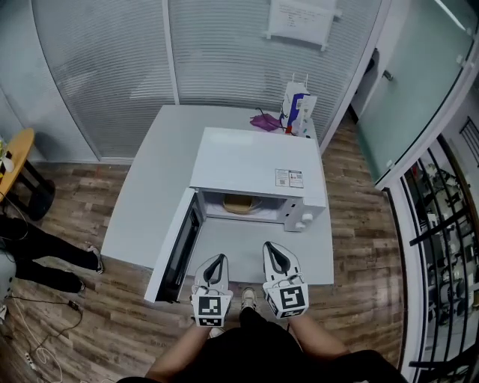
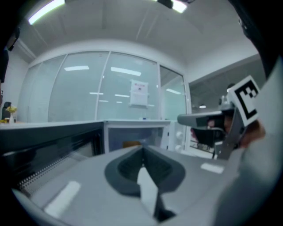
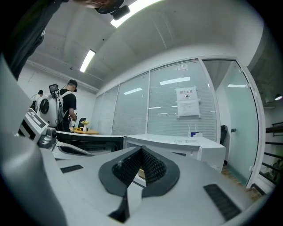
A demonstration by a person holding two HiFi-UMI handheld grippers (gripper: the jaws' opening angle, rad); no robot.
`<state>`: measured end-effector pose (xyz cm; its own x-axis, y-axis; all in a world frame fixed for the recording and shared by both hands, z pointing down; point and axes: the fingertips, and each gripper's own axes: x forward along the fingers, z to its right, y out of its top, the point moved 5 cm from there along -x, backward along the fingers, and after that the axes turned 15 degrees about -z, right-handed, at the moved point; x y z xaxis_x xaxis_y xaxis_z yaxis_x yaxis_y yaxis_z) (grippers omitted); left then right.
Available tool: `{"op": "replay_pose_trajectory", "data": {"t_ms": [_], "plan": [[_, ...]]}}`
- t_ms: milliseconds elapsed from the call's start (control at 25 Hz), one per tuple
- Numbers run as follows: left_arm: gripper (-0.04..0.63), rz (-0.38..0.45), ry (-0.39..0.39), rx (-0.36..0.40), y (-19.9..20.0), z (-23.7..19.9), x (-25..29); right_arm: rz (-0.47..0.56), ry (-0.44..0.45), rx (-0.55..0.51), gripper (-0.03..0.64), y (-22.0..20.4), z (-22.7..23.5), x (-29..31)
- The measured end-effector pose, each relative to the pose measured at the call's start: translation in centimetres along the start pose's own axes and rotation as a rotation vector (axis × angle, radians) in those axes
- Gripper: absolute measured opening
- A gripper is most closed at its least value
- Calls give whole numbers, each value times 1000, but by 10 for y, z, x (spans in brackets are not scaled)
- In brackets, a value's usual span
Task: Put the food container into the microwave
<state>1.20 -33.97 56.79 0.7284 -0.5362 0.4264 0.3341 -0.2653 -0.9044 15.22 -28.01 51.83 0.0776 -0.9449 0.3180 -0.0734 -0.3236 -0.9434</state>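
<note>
– Grey pads on our left gripper point(image 2: 142, 153) are pressed flat together, aren't they?

– Yes. In the left gripper view the two jaws meet in one seam, clenched, with nothing caught in them.

– And our right gripper point(image 3: 141, 151)?

– Much the same. Its ribbed dark pads close to a point in the right gripper view, and we see nothing between them. Both of our grippers are empty.

– So where is the food container point(image 1: 238, 203)?

– Inside the microwave point(image 1: 254, 161). From the head view we see it as a tan shape on the floor of the cavity, set back from the opening. In the left gripper view it shows as a small brown patch just over the jaw tips.

– How do we stand to the microwave?

– We hold the grippers side by side, apart from each other, over the near edge of the white table point(image 1: 146, 191). Their tips point at the open cavity and touch nothing.

– What about the door point(image 1: 178, 250)?

– It hangs wide open on the left side, swung out toward us, just beside our left gripper.

– What else is on the table?

– Behind the microwave stands a white and blue paper bag point(image 1: 298, 111), with a purple thing point(image 1: 263, 121) lying just beside it.

– And beyond that?

– A glass wall point(image 1: 112, 60) with a paper notice point(image 1: 301, 19) fixed to it. Wooden floor point(image 1: 359, 247) runs round the table. In the right gripper view a person point(image 3: 68, 106) in dark clothes stands far off on the left.
</note>
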Motion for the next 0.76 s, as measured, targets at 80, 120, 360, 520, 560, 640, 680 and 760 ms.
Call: {"op": "replay_pose_trajectory", "data": {"t_ms": [80,120,360,520,560,640,680,760], "plan": [[5,4,-5,1,0,1,-4,12,0,-9,5,5,-4,-3],[5,6,-7,1,0,1,-5,17,-1,-14,5,8,-5,-5],[6,19,-2,5,4,-2,-12,31,-18,-31,5,14,-11,-13],[6,10,4,1,4,-3,-11,37,-26,-29,5,14,-10,-14],[6,10,4,0,4,-3,-10,38,-24,-28,5,14,-9,-14],[5,9,4,0,5,-2,-8,38,-18,-27,5,14,-8,-13],[5,8,3,0,5,-1,-6,38,-15,-28,5,14,-7,-13],[6,7,1,-2,6,1,-3,39,-11,-27,5,13,-5,-12]]}}
